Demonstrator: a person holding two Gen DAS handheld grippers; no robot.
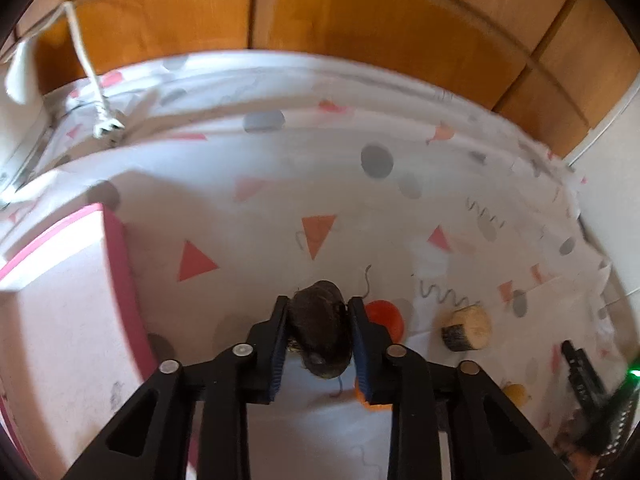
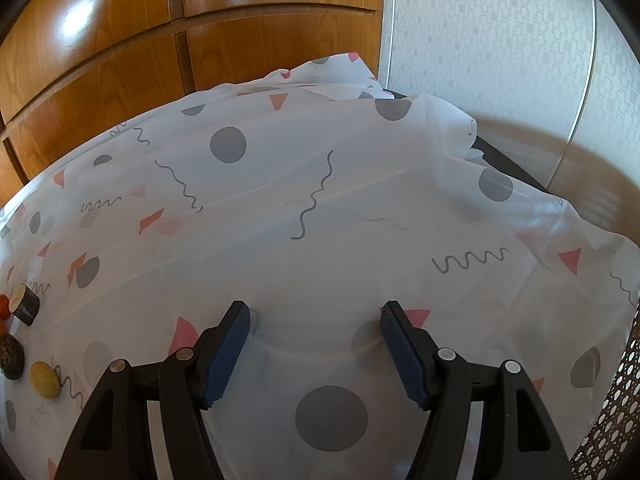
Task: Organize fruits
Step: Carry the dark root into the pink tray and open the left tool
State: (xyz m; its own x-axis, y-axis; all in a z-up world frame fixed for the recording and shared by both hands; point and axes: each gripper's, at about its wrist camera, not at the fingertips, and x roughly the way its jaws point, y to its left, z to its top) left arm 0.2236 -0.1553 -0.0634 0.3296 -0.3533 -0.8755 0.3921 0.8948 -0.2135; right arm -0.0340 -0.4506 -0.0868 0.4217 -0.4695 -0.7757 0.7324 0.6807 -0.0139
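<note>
A dark brown, rough-skinned fruit (image 1: 320,330) is clamped between the blue pads of the left gripper (image 1: 319,344), its upper end protruding past the fingertips. It is held just above the patterned tablecloth (image 1: 248,216); whether it touches the cloth cannot be told.

Just right of that gripper's tip an orange round fruit (image 1: 385,316) is seen on the cloth, partly hidden behind the right finger. Further right lies a short cut piece with a pale face and dark rind (image 1: 468,328), and nearer the lower right a small yellow fruit (image 1: 516,394) — well apart from the held one. To the left of the gripper a pink-and-white container (image 1: 80,300) stands on the cloth. Wooden cabinet fronts (image 1: 360,20) are seen beyond the table.

The right gripper (image 2: 316,334) is held with its jaws spread and nothing between them — only the tablecloth lies below. Far to its left the cut piece, a dark round fruit (image 2: 10,356) and the yellow fruit are seen at the frame edge.
</note>
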